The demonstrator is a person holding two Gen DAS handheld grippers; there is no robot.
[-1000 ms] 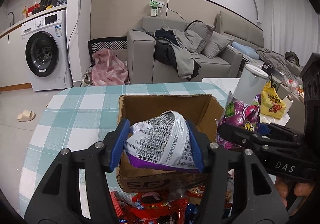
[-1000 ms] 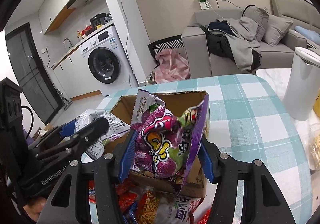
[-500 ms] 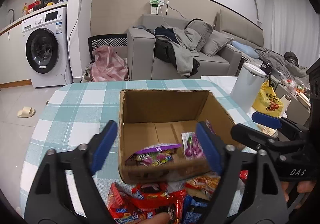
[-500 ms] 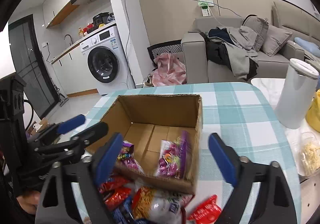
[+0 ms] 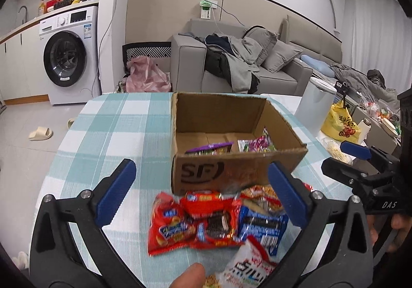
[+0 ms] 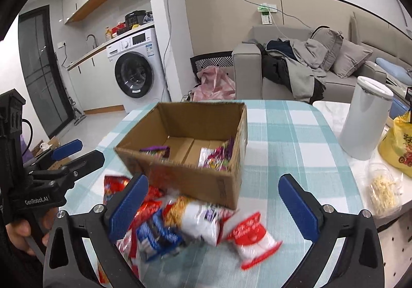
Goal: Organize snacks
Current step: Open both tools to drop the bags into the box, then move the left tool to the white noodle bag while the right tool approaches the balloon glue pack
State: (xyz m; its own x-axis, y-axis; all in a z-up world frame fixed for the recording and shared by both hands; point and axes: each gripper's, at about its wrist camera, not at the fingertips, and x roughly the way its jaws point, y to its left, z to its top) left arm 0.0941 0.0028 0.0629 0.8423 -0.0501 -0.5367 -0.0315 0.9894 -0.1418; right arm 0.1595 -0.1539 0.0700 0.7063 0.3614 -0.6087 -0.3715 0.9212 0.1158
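Note:
An open cardboard box (image 5: 231, 172) (image 6: 195, 182) stands on the checked tablecloth. Two purple snack bags lie inside it, one on the left (image 5: 209, 147) (image 6: 154, 150) and one on the right (image 5: 255, 145) (image 6: 216, 156). A pile of loose snack packets lies in front of the box: red ones (image 5: 177, 223) (image 6: 116, 185), a blue one (image 5: 262, 223) (image 6: 157, 236), a white one (image 6: 195, 221) and a red-and-white one (image 6: 252, 236). My left gripper (image 5: 199, 195) is open and empty above the pile. My right gripper (image 6: 213, 208) is open and empty above the pile too.
A white cylindrical bin (image 6: 365, 118) and a yellow bag (image 6: 399, 144) stand to the right of the table. A clear tub of food (image 6: 383, 192) sits near the right edge. A sofa with clothes (image 5: 244, 66) and a washing machine (image 5: 67, 56) are behind.
Both grippers let go of their purple bags, which now lie in the box. Both opened wide and pulled back toward the pile in front of the box.

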